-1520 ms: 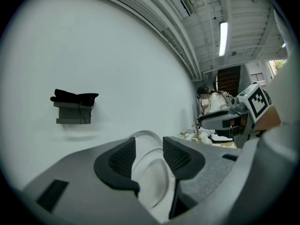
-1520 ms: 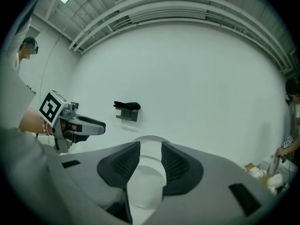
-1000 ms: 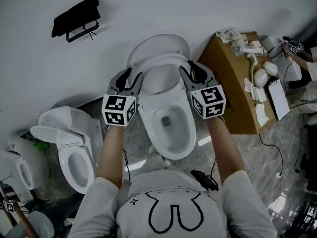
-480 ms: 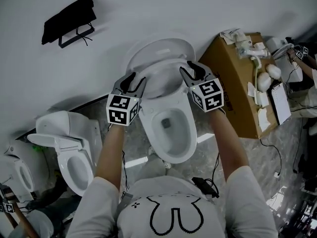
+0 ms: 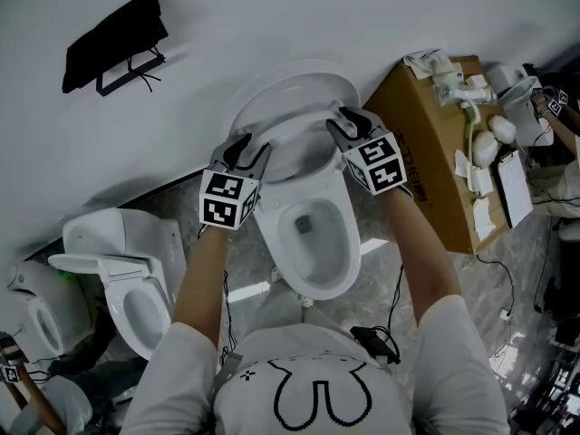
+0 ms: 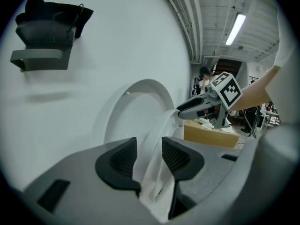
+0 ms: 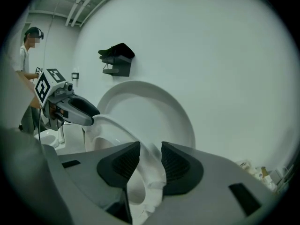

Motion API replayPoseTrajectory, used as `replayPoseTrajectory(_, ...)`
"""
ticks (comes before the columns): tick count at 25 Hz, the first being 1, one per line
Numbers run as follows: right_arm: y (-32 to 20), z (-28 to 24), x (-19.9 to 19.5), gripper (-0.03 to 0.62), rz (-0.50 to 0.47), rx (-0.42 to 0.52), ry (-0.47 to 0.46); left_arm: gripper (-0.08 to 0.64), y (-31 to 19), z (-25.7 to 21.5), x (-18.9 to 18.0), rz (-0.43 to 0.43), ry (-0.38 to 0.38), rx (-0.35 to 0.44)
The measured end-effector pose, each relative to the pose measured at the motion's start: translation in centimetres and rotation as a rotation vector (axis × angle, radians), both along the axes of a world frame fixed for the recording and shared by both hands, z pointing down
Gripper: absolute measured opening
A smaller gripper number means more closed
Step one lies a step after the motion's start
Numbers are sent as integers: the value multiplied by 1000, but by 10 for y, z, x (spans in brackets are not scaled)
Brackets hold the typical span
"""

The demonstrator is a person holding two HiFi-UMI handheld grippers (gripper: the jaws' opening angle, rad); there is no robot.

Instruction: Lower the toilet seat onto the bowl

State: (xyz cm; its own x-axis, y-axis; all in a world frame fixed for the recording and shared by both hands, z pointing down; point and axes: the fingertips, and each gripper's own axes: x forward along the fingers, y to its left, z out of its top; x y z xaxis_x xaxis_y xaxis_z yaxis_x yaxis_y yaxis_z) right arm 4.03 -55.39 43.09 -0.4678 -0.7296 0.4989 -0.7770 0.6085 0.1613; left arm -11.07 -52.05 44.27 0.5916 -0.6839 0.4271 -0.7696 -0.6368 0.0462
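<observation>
Left gripper [image 5: 246, 149], right gripper [image 5: 350, 121] — both clamp the toilet seat [image 5: 292, 152].

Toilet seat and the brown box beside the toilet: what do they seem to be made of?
The seat is probably hard plastic, white and glossy: it is a thin, smooth band with a soft sheen. The box looks like cardboard: matte brown, with flat sides and straight edges.
</observation>
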Motion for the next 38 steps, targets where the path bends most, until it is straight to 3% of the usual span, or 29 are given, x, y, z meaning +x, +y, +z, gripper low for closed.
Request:
replayPoseTrajectory(12,-10,14,3,150,-44,-49,-22,144,-4,8,4,-3,-10,-6)
replayPoseTrajectory(18,-4,15,5,149,-75,-97,24,141,2,9,6,8,-18,-24)
replayPoseTrajectory(38,57,12,20,150,-107,-90,43,147,61,7,21,21,-83,-15)
